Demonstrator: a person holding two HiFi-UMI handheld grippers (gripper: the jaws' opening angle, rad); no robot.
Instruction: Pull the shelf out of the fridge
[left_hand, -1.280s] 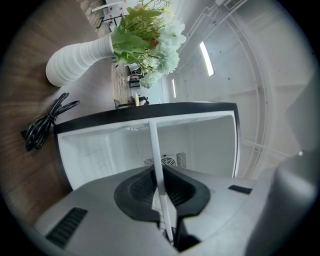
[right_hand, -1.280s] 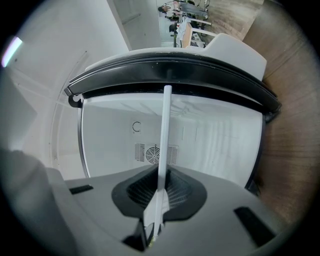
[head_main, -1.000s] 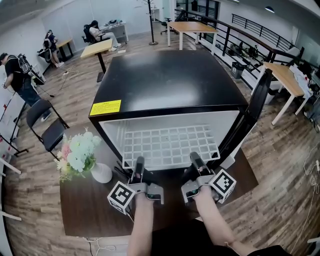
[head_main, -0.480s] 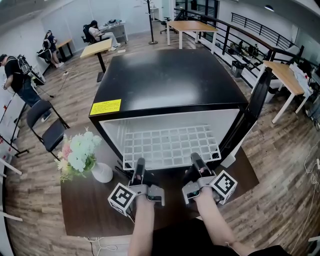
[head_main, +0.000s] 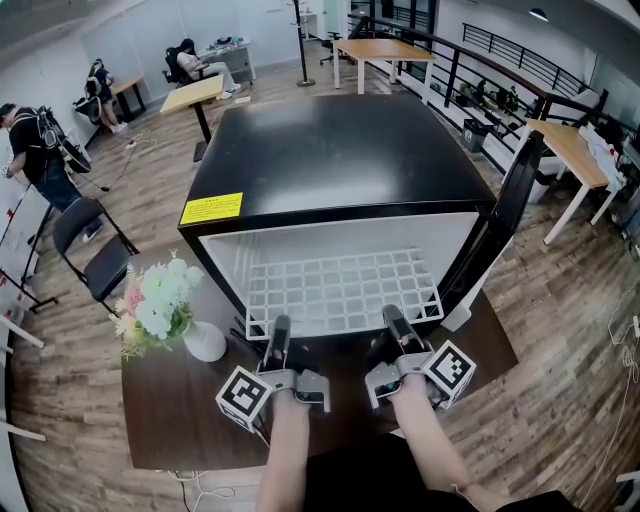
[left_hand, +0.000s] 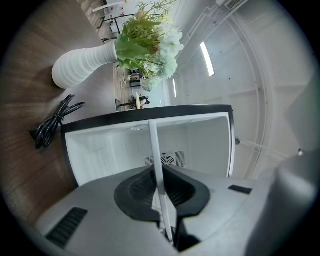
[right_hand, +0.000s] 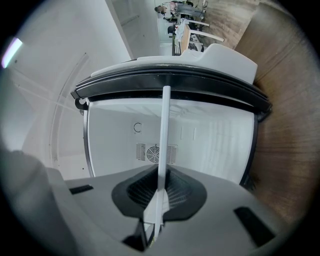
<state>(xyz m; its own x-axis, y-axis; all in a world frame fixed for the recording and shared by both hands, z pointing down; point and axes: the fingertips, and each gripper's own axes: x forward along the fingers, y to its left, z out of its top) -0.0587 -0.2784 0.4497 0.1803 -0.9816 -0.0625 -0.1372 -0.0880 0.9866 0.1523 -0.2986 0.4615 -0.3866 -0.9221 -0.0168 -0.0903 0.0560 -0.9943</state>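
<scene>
A black mini fridge (head_main: 330, 165) stands on the dark table with its door (head_main: 505, 225) swung open to the right. Its white wire shelf (head_main: 340, 290) sticks out of the white interior toward me. My left gripper (head_main: 278, 336) is shut on the shelf's front edge near the left corner. My right gripper (head_main: 393, 326) is shut on the same edge near the right. In the left gripper view the shelf (left_hand: 157, 165) shows edge-on as a thin white bar pinched between the dark pads (left_hand: 137, 187). The right gripper view shows the same: shelf (right_hand: 162, 150) between pads (right_hand: 177, 192).
A white vase of flowers (head_main: 165, 310) stands on the table (head_main: 170, 420) left of the fridge, with a black cable (left_hand: 52, 122) beside it. A folding chair (head_main: 90, 250) sits at the left. People and desks are far behind.
The fridge and shelf have shifted slightly in the head view; both grippers keep their hold on the shelf's front edge and sit a touch nearer me.
</scene>
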